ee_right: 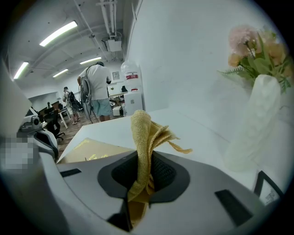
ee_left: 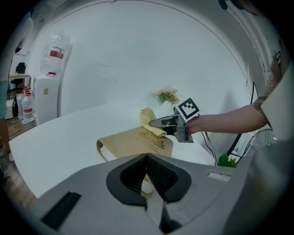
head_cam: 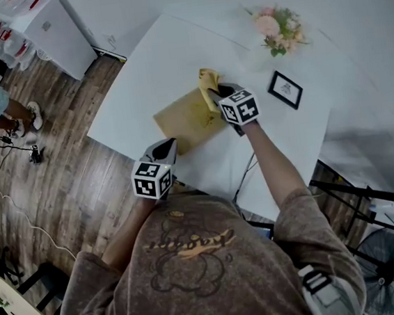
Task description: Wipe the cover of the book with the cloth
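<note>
Currently my right gripper (head_cam: 219,92) clamps the cloth (head_cam: 208,82) over the book (head_cam: 182,120), which lies by the table's (head_cam: 139,68) near edge. My left gripper (head_cam: 166,147), jaws together and empty, sits at its near corner. Advice: lay cloth flat, wipe in overlapping strokes.

Gilt lettering on the book (head_cam: 185,119) is too small to read.

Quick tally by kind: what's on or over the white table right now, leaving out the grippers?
book: 1
yellow cloth: 1
vase of flowers: 1
small picture frame: 1
Total: 4
</note>
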`<state>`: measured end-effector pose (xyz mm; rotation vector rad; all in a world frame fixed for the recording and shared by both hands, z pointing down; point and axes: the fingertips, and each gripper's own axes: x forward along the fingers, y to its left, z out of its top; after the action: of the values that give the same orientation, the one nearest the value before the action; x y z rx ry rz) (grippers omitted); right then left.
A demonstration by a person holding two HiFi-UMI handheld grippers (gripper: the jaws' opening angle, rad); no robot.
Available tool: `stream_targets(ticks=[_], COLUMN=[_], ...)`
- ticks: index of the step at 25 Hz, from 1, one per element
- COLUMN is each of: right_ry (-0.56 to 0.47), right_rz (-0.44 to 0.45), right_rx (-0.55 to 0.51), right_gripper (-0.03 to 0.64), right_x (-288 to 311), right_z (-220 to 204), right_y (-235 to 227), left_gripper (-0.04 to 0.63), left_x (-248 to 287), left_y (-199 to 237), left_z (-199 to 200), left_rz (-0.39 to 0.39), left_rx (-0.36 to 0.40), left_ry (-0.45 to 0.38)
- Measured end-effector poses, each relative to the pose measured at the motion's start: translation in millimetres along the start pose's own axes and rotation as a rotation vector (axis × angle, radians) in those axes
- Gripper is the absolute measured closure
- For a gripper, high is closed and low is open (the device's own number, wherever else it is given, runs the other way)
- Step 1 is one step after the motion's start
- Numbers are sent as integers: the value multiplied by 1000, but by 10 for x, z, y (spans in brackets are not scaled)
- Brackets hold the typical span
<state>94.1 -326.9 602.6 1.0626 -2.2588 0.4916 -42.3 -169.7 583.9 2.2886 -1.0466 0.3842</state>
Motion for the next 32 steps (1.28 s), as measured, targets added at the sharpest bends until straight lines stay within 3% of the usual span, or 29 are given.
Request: stream_targets(ticks=[10,19,32], right_ry=[-18,-95,-43], right_rz=[-93,60,259], right_rx=[43,-4,-109], right_gripper=[555,555,555], right_x=[-369,-628,-373], right_z=[-13,245,152], right_y=[-317,615,1795], left_gripper=[592,592,592], left_x=[-37,-58,-124], left_y=[-87,-243,-213], left_z=[-16,-89,-144], left_rz=[-23,-58,-21], left_rx=[14,27,-20], left_ry=[-2,-1,-32])
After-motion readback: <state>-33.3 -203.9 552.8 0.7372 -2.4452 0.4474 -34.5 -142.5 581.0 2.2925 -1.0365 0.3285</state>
